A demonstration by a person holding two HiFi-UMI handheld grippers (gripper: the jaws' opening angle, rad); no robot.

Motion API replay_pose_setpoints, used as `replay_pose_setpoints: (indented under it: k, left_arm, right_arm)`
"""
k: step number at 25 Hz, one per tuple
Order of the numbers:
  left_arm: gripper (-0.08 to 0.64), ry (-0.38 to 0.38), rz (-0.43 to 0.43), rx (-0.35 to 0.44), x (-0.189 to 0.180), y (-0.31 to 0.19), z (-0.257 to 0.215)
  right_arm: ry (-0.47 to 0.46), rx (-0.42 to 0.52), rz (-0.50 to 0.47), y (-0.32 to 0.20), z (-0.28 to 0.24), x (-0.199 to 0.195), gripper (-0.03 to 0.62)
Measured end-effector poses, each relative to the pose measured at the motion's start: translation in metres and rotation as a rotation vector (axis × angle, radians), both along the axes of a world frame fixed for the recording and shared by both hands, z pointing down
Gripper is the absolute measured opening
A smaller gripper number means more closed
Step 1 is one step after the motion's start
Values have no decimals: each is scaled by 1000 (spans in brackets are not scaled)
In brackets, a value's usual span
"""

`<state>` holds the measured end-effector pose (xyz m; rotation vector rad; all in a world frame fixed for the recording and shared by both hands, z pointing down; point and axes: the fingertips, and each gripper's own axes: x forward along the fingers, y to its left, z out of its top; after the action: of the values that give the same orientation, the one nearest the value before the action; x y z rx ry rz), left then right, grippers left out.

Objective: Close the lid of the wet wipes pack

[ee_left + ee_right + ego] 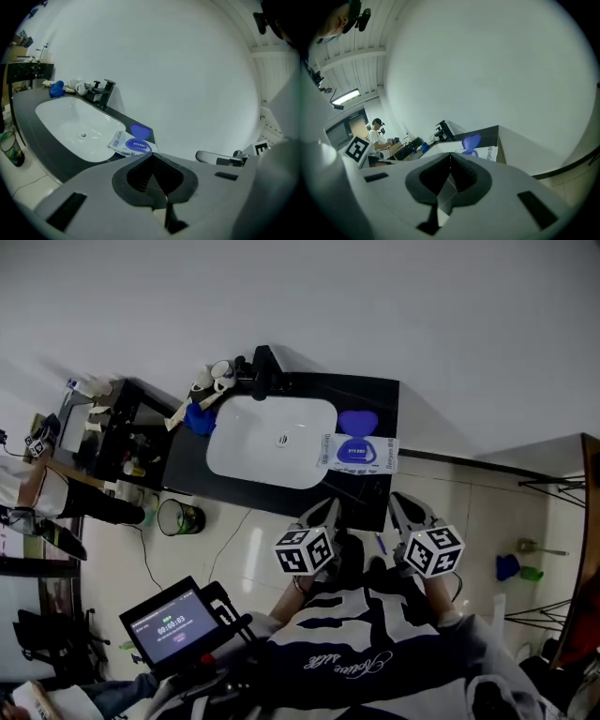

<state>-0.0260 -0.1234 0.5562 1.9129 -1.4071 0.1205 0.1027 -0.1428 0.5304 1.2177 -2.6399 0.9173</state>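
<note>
The wet wipes pack lies flat on the black counter, just right of the white sink. Its blue lid stands open, hinged up at the pack's far side. Both grippers are held low in front of the counter's near edge, apart from the pack. My left gripper is shut and empty; my right gripper is shut and empty too. The left gripper view has the pack and lid just beyond the closed jaw tips. In the right gripper view, the lid rises above the shut jaws.
A black faucet, cups and a blue cloth sit at the sink's back left. A bin stands on the tiled floor under the counter's left end. A tablet is near my left side. A person stands far off.
</note>
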Motion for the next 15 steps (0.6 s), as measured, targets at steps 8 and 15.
replay_pose_setpoints:
  k: [8, 15]
  left_arm:
    - [-2, -41, 106, -119, -28, -84, 60]
    - [-2, -100, 225, -252, -28, -121, 112]
  right_arm:
    - [53, -25, 101, -52, 6, -11, -5]
    - [166, -35, 82, -100, 27, -13, -5]
